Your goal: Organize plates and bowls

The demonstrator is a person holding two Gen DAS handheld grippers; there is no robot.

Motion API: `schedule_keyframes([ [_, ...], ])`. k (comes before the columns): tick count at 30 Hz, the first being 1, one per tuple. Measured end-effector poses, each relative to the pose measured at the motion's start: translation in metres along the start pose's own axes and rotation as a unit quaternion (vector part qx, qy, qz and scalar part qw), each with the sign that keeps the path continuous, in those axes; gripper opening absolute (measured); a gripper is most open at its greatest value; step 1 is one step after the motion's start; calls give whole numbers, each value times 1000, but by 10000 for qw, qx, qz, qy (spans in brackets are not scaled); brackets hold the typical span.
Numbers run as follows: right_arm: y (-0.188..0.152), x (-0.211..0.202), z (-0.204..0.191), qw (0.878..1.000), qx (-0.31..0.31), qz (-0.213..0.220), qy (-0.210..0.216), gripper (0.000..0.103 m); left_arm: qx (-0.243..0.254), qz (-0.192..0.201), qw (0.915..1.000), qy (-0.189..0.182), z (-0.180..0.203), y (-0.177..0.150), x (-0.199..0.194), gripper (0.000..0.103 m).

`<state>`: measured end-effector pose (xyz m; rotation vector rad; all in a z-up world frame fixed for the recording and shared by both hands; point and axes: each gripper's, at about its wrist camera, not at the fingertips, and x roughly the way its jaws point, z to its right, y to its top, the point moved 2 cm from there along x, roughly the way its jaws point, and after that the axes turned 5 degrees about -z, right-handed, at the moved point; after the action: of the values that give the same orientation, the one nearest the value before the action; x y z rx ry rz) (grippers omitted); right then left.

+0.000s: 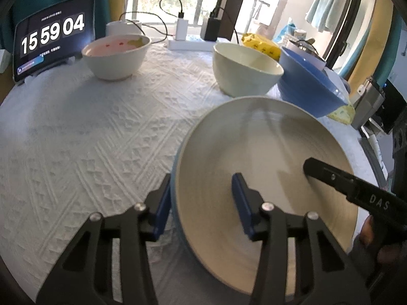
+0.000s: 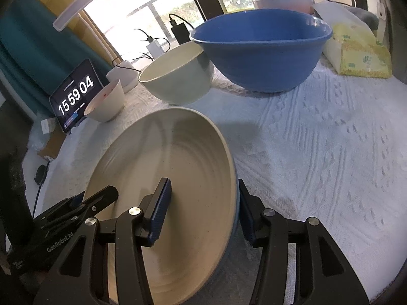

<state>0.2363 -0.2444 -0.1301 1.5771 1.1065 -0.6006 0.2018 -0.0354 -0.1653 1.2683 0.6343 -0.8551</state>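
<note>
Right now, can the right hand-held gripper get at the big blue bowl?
Probably not yet: the right hand-held gripper straddles the rim of the wide cream plate, as does the left hand-held gripper. Beyond the plate, bare tablecloth leads to the big blue bowl.

Left gripper (image 1: pixel 203 203): black linkage arms with triangular cutouts, four round silver pivot screws, one on each link. Fingers (image 1: pixel 243 203) are black brackets carrying flat blue pads. Right gripper (image 2: pixel 203 209): same build, black cutout links, silver screws, blue pads with a fine ribbed face on the inner side. In the left view, the right unit's finger is plain black with a small screw and white lettering "DAS". In the right view, the left unit's body carries white "GenRobot.AI" text. Hand (image 1: pixel 368 231) at the edge, partly visible.
</note>
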Motion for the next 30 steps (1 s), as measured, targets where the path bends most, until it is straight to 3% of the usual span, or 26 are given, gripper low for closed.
schedule_keyframes([
  [12, 11, -1, -28, 9997, -258, 48, 14, 53, -245, 184, 9995, 2, -26, 2, -14, 46],
  [30, 27, 31, -105, 9958, -855, -214, 239, 53, -916, 358, 9948, 276, -102, -3, -35, 46],
])
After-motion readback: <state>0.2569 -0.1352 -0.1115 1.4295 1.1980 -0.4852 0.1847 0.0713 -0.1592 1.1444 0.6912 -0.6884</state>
